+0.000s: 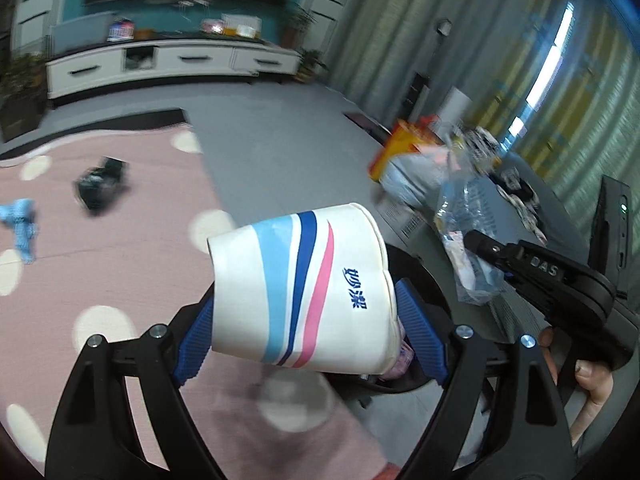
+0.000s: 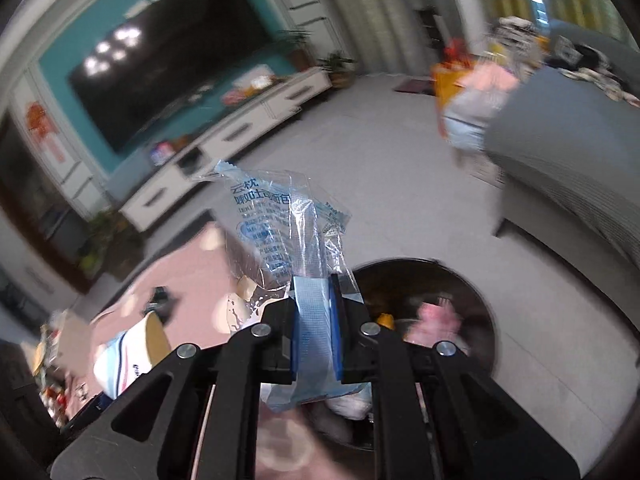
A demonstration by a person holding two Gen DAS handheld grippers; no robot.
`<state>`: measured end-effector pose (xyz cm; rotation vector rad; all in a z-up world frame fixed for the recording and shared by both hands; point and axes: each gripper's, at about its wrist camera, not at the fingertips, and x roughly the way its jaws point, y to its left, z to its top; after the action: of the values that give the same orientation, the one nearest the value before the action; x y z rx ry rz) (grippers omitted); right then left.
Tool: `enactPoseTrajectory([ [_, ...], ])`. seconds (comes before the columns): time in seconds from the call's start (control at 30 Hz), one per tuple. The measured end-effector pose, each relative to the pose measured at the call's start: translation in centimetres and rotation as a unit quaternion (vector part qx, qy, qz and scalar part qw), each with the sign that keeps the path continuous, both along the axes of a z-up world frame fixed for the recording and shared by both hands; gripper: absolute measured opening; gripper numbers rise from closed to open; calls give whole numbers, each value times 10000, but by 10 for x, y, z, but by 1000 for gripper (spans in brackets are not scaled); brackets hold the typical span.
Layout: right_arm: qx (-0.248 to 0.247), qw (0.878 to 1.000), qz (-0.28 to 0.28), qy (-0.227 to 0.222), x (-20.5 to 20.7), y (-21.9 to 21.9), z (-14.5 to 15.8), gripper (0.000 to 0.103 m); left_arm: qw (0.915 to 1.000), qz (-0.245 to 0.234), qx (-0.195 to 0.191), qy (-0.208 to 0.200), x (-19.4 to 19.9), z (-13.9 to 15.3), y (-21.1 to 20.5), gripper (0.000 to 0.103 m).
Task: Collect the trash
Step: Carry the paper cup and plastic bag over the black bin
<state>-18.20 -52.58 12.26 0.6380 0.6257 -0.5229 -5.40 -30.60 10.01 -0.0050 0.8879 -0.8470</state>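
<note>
1. Paper cup (image 1: 304, 292), white with light blue, navy and pink stripes, lay on its side, clamped between the blue pads (image 1: 420, 332) of the left hand-held gripper (image 1: 308, 340); jaws stood wide around it.
2. Cup's inside could not be seen from the left wrist view.
3. Clear plastic wrapper (image 2: 280, 232) with blue print was pinched in the right hand-held gripper (image 2: 316, 332), jaws pressed together on it, wrapper sticking up and forward.
4. Round dark trash bin (image 2: 476, 292) sat on the grey floor (image 2: 392, 184) just beyond the right hand-held gripper; pink crumpled scrap (image 2: 436, 320) and something yellow (image 2: 385, 320) were inside, the rest blurred.
5. Same bin's rim (image 1: 424, 280) showed right behind the cup in the left view.
6. Pink dotted rug (image 1: 120, 264) lay beside the bin, with a small black object (image 1: 102, 186) and a blue item (image 1: 22, 228) on it.
7. A person's fingers (image 1: 592, 384) gripped the right tool's handle.
</note>
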Motion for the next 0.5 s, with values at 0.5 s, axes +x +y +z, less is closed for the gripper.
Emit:
enactPoseTrajectory([
  [0.5,1215,9861,-430,1047,-13,-57,-86,14,9844,-1374,472,994,-13,-75,-105,84],
])
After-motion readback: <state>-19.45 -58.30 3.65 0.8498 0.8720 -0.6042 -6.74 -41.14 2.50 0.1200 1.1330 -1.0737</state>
